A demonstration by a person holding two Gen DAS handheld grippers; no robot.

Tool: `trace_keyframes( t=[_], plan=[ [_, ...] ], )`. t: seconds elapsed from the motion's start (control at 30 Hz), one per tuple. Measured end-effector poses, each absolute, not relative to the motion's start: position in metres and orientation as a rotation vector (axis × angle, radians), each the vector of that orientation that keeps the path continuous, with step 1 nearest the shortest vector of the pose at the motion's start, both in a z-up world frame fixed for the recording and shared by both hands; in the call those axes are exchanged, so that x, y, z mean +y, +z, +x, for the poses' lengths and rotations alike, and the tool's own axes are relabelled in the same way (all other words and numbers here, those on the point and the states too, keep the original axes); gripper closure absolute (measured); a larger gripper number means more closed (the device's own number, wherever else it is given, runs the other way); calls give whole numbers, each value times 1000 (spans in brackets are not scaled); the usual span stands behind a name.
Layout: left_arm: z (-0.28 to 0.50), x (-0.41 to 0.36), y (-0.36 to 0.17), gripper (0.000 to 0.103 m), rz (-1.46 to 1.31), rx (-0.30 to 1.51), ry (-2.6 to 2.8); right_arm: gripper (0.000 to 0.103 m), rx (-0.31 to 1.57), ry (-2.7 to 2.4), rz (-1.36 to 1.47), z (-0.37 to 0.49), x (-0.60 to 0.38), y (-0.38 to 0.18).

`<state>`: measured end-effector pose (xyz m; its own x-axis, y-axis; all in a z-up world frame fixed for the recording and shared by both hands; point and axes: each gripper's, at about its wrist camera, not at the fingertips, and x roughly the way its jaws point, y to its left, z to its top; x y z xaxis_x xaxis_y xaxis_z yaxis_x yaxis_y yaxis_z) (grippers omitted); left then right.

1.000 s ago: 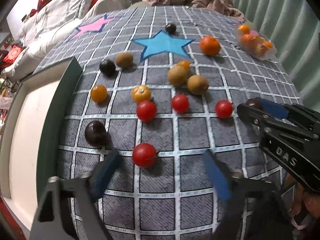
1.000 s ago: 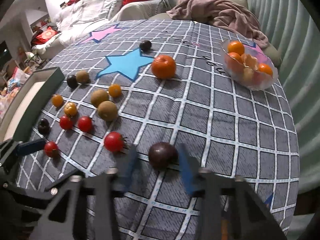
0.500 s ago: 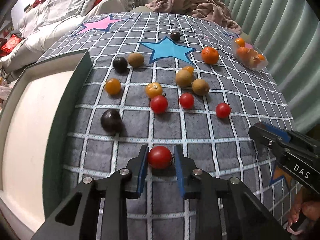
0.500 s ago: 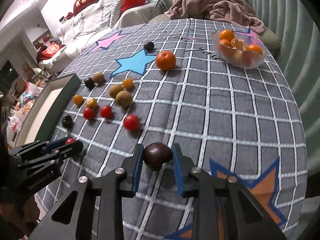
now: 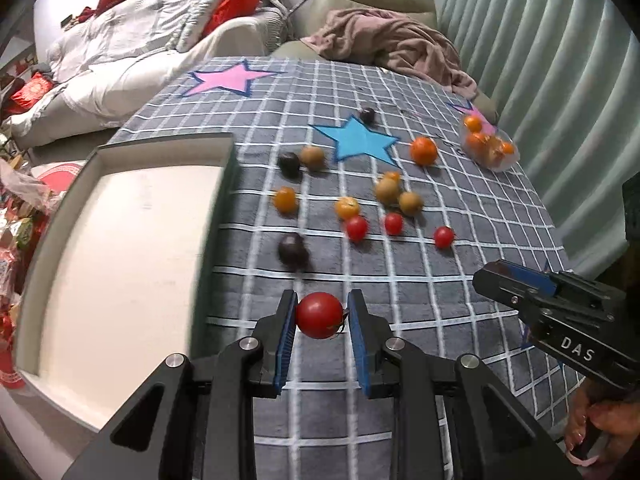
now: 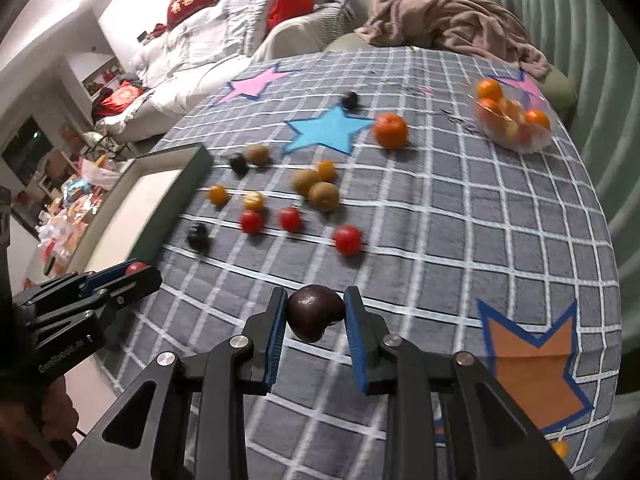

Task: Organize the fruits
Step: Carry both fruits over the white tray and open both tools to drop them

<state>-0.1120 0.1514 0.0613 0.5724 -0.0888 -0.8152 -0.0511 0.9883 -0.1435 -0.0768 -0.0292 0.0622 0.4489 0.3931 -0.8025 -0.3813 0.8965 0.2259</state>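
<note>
My left gripper [image 5: 320,312] is shut on a red tomato [image 5: 319,315], held off the checked cloth, just right of the empty green-rimmed tray [image 5: 230,184]. My right gripper [image 6: 315,310] is shut on a dark purple fruit [image 6: 314,312], raised over the near part of the table. In the right wrist view the left gripper [image 6: 134,274] shows at lower left with the tomato [image 6: 136,267] peeking out between its jaws. Several red tomatoes [image 5: 356,227], small oranges [image 5: 285,199], brown kiwis [image 5: 410,203] and dark fruits [image 5: 292,249] lie scattered on the cloth.
A big orange [image 6: 390,130] lies by the blue star [image 6: 328,130]. A clear bowl of oranges [image 6: 514,120] stands at the far right edge. A sofa with a pink blanket [image 5: 392,46] lies beyond the table, and a curtain [image 5: 560,60] hangs on the right.
The left gripper closed on the red tomato and lifted it toward the tray. The right gripper, holding the dark fruit, rose and shifted as well.
</note>
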Motion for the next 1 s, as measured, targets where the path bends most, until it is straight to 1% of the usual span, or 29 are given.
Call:
trace_keyframes(
  t=[0.27, 0.63, 1.0],
  plan=[
    [-126, 213, 63, 75, -180, 951, 93, 71, 991, 578, -36, -87, 41, 75],
    [-138, 282, 39, 75, -200, 988, 262, 72, 1008, 713, -106, -97, 142, 73],
    [-137, 308, 17, 75, -207, 1033, 305, 71, 1048, 732, -192, -96, 191, 54]
  ],
)
